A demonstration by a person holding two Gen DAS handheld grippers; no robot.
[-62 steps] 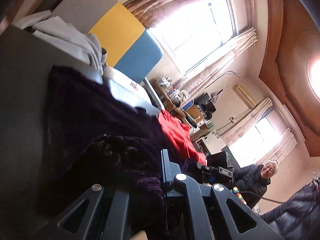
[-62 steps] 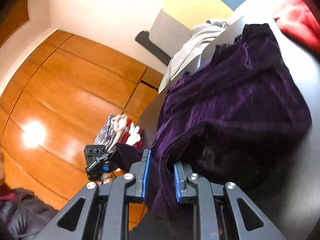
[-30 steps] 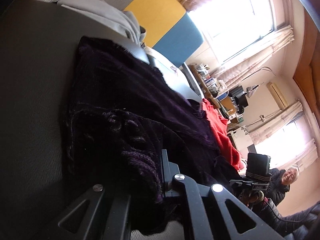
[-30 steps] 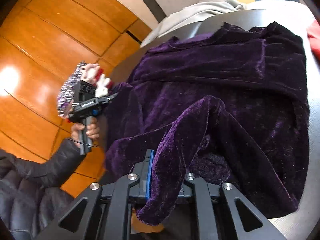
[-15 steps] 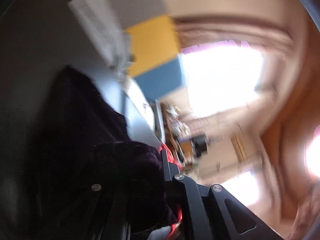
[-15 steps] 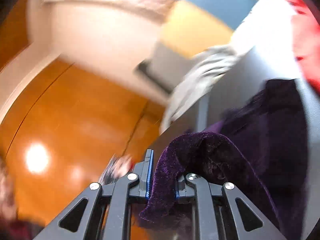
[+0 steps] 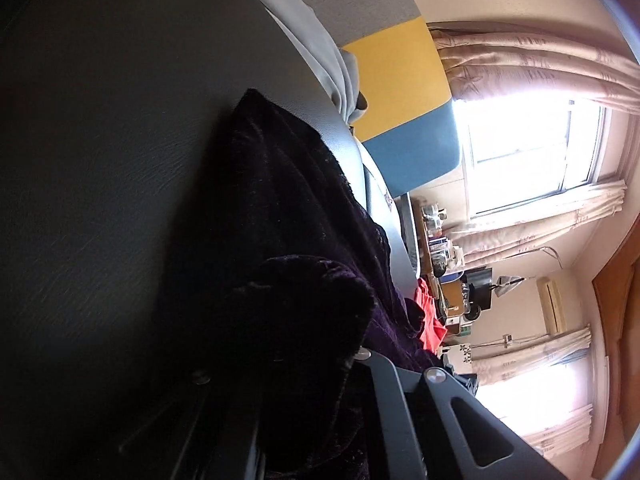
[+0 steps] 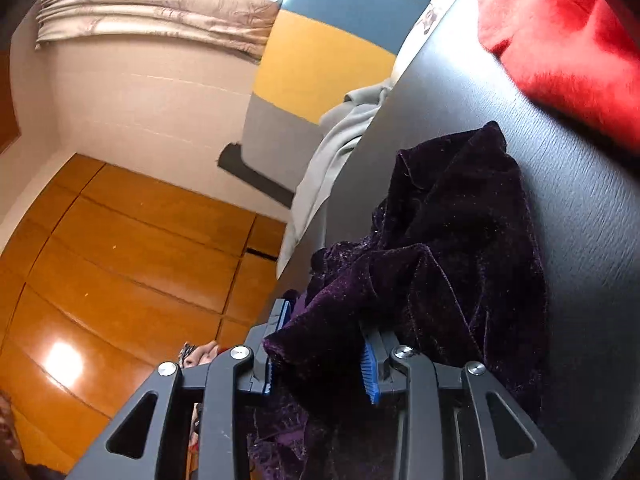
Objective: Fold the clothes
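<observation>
Two grips are no longer equal: my left gripper [image 7: 304, 392] has its jaws clamped on a bunched edge of the purple velvet garment [image 8: 452, 248], heaped on the dark table [image 8: 580, 208], while my right gripper [image 8: 320, 356] has just been opening its jaws, velvet draped loose between them. If that side slips free alone, the fold may skew, or drag toward the red garment [image 8: 560, 32].

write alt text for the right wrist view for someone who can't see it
The right gripper, jaws just opening, has a fold of dark purple velvet garment between its blue pads on a dark grey table. A red fleecy garment lies beyond.
</observation>
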